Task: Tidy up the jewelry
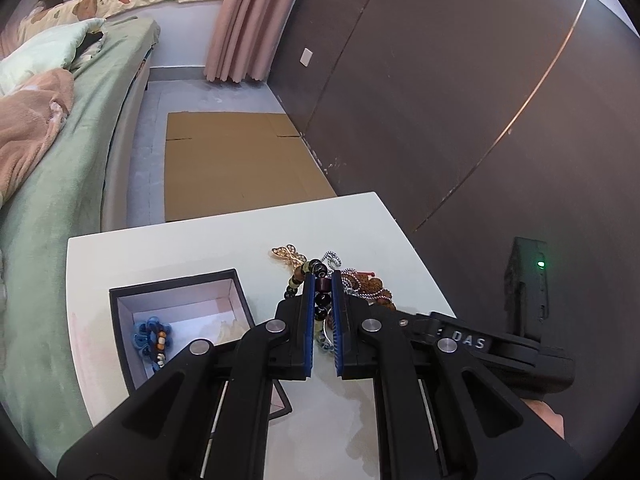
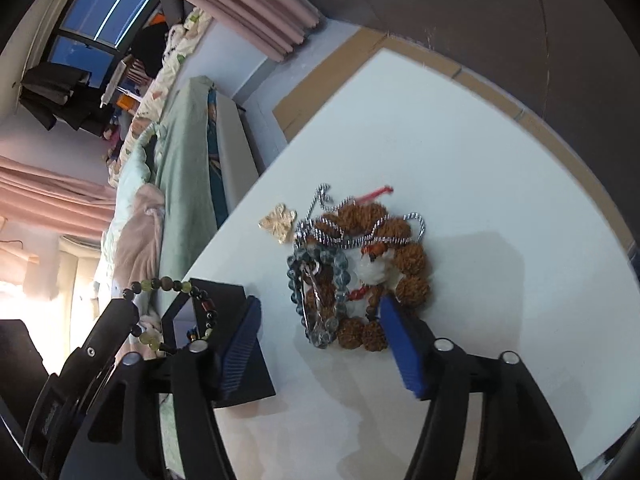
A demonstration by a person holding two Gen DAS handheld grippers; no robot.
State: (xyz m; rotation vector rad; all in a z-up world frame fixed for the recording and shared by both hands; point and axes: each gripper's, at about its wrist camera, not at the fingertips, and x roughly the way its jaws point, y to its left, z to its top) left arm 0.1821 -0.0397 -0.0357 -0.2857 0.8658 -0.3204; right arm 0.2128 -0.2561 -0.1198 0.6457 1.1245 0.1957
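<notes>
On white table (image 2: pixel 500 184) — your left gripper (image 1: pixel 323 288) clamps the beaded bracelet (image 1: pixel 320 280); your right gripper (image 2: pixel 320 316) gapes wide over the jewelry pile (image 2: pixel 360 264) — nothing gripped.

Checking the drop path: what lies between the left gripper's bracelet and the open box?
Nothing. In the left wrist view the left gripper grips the bracelet; only bare table separates it from the box.
</notes>
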